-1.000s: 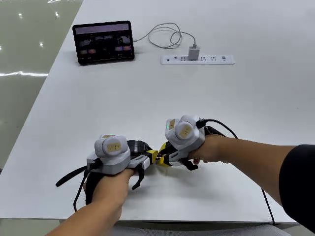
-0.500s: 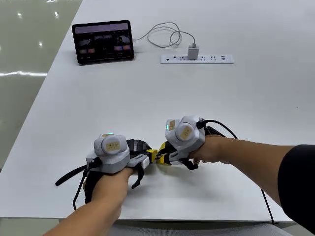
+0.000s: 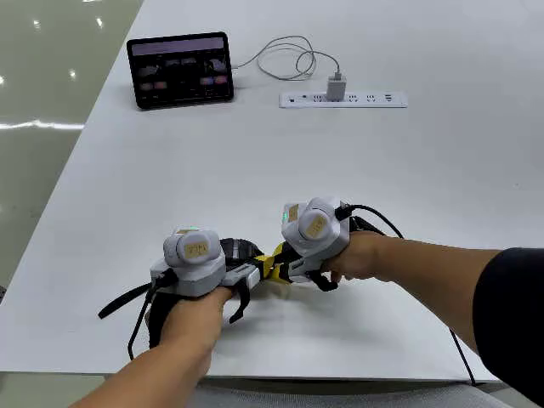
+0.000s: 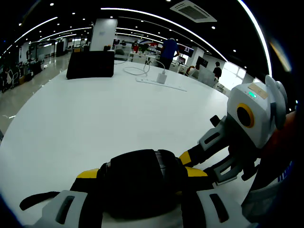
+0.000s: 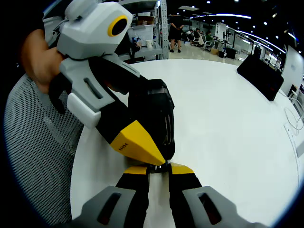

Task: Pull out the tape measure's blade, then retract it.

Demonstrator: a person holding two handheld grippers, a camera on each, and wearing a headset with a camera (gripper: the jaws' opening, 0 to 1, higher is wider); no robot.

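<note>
The tape measure is a black case with yellow trim, and my left gripper is shut on it just above the table's near edge. In the right gripper view the case stands right in front of my right gripper. Its yellow-tipped fingers are shut on the blade's end hook, close against the case mouth. Hardly any blade shows between them. From the head camera the right gripper almost touches the left one, and the case shows as a dark lump between them.
A dark tablet stands at the far left of the white table. A white power strip with a plugged-in charger and looped cable lies at the back. The table's left edge drops to a glossy floor.
My right gripper has edged a little left, closer to the case and the left gripper. The left gripper has stayed put with the case.
</note>
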